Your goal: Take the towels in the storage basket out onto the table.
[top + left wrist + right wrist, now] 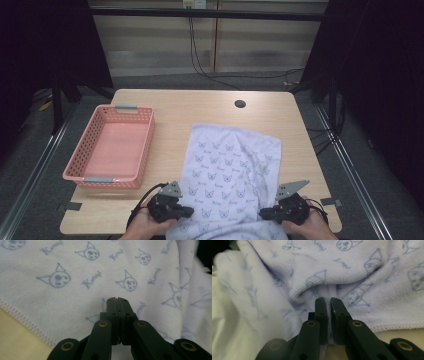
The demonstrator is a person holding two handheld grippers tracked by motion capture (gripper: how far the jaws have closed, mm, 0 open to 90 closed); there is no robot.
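A white towel [230,170] printed with small blue cat faces lies spread on the wooden table [200,107], its near end reaching the front edge between the two hands. My left gripper [186,210] sits at the towel's near left edge. In the left gripper view its jaws stand pressed together [117,300] over flat cloth [75,270], with no fold seen between them. My right gripper [263,214] is at the near right edge, shut [329,300] on a bunched fold of the towel [342,272]; a strip of cloth shows between its jaws.
A pink plastic basket [145,145] with nothing in it stands on the left part of the table. A round cable hole [240,104] is near the far edge. Bare wood lies beyond the towel and to its right.
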